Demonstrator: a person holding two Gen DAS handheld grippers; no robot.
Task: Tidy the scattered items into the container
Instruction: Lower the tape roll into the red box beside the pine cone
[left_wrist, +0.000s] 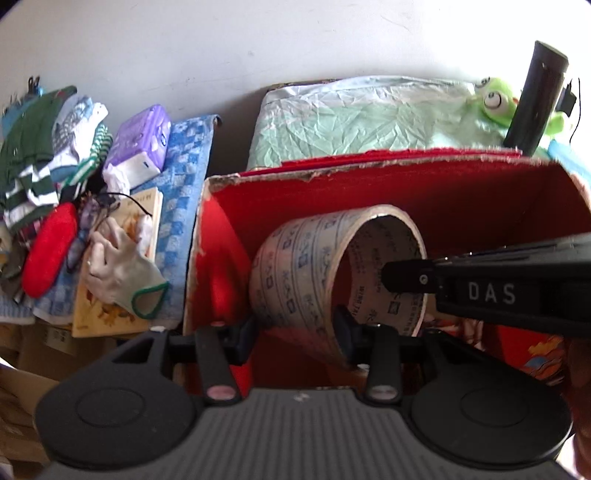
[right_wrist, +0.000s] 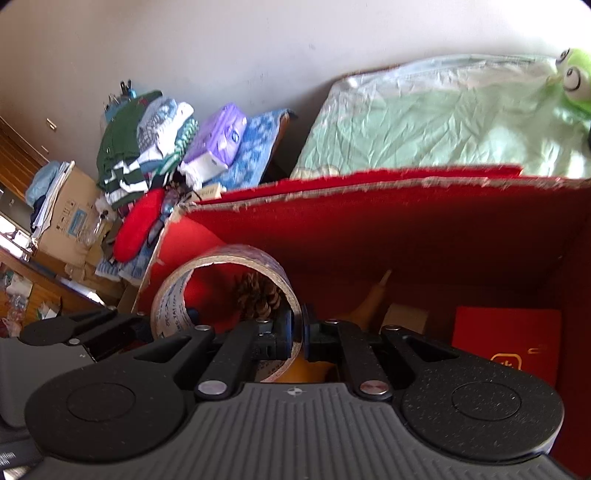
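A printed roll of packing tape (left_wrist: 306, 266) hangs over the open red box (left_wrist: 461, 192). My left gripper (left_wrist: 293, 330) is shut across the roll's width, one finger outside, one at its open end. My right gripper (right_wrist: 297, 334) is shut on the roll's wall (right_wrist: 221, 266); one finger is inside the ring. It enters the left wrist view from the right (left_wrist: 402, 277). Inside the box (right_wrist: 406, 221) lie a pine cone (right_wrist: 256, 295), a small carton (right_wrist: 406, 317) and a red booklet (right_wrist: 506, 343).
Left of the box, on a blue checkered cloth (left_wrist: 184, 177): a work glove (left_wrist: 122, 269), red pouch (left_wrist: 50, 254), purple tissue pack (left_wrist: 142, 138), folded clothes (left_wrist: 33, 162). Behind the box are a pale green bundle (left_wrist: 362, 114), frog plush (left_wrist: 495, 99) and black cylinder (left_wrist: 535, 96).
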